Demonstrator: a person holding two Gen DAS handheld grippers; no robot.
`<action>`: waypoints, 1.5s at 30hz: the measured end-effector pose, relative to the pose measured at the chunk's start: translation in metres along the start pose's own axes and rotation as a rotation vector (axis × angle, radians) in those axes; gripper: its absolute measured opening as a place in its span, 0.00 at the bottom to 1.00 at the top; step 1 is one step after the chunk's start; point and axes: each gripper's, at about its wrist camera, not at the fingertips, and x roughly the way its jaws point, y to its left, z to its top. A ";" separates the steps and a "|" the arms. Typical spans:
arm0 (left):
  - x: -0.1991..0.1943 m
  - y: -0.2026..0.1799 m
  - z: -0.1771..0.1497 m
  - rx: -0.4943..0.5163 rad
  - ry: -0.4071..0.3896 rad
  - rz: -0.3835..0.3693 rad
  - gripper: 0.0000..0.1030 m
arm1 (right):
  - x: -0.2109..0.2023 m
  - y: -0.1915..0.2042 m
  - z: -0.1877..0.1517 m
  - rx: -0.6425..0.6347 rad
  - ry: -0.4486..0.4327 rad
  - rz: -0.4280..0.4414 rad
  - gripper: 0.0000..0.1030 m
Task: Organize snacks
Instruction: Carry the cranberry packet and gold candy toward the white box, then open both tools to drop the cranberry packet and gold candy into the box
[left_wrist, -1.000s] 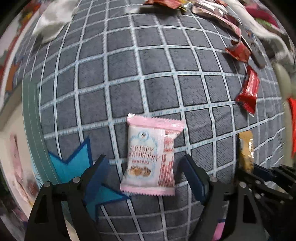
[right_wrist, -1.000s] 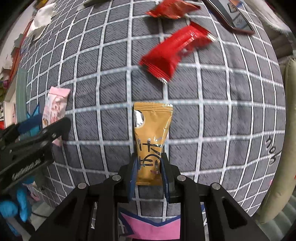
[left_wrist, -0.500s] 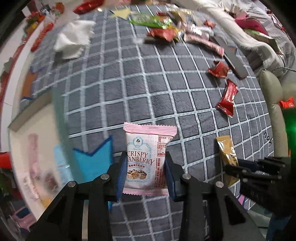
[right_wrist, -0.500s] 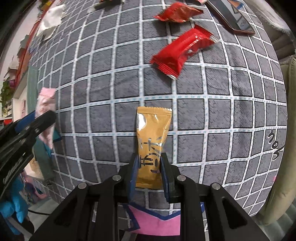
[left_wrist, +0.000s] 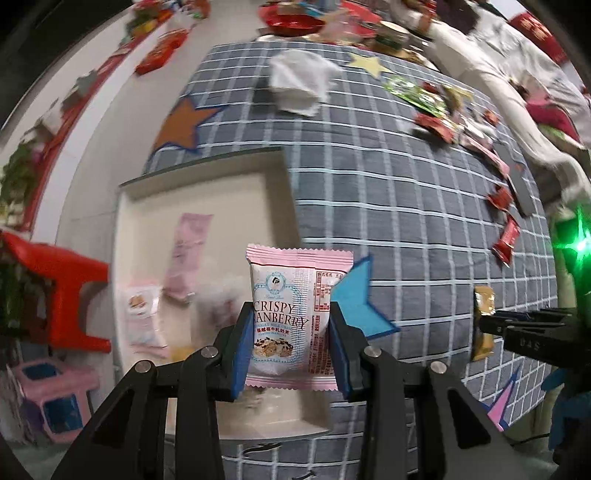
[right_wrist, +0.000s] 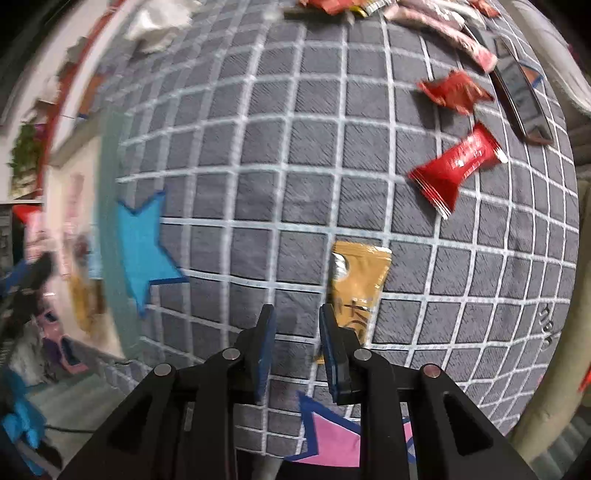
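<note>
One pink snack packet (left_wrist: 295, 317), printed "CRISPY CRANBERRY", is clamped between the blue pads of the left gripper (left_wrist: 291, 347), held above the edge of a cream tray (left_wrist: 199, 206). The tray holds several blurred packets, at least two of them pink. One gold packet (right_wrist: 356, 284) lies on the cloth beside the right gripper (right_wrist: 295, 339), whose jaws have just been opening and now stand parted with nothing between them; the packet is against the outside of the right-hand finger. Two red packets (right_wrist: 454, 170) lie farther off near a dark flat object (right_wrist: 521, 99). The surface is a grey checked cloth (right_wrist: 295, 147) with star patches, one of them blue (right_wrist: 142, 247). A red stool (left_wrist: 66, 295) stands beside it.
</note>
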 end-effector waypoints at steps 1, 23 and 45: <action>-0.001 0.004 -0.001 -0.004 -0.001 0.004 0.40 | 0.004 -0.001 -0.003 0.014 0.001 -0.036 0.38; 0.003 0.060 -0.007 -0.087 0.021 0.051 0.40 | -0.011 0.095 0.021 -0.088 -0.047 0.100 0.23; 0.011 0.070 -0.021 -0.083 0.069 0.075 0.73 | -0.008 0.209 0.024 -0.232 -0.019 0.241 0.84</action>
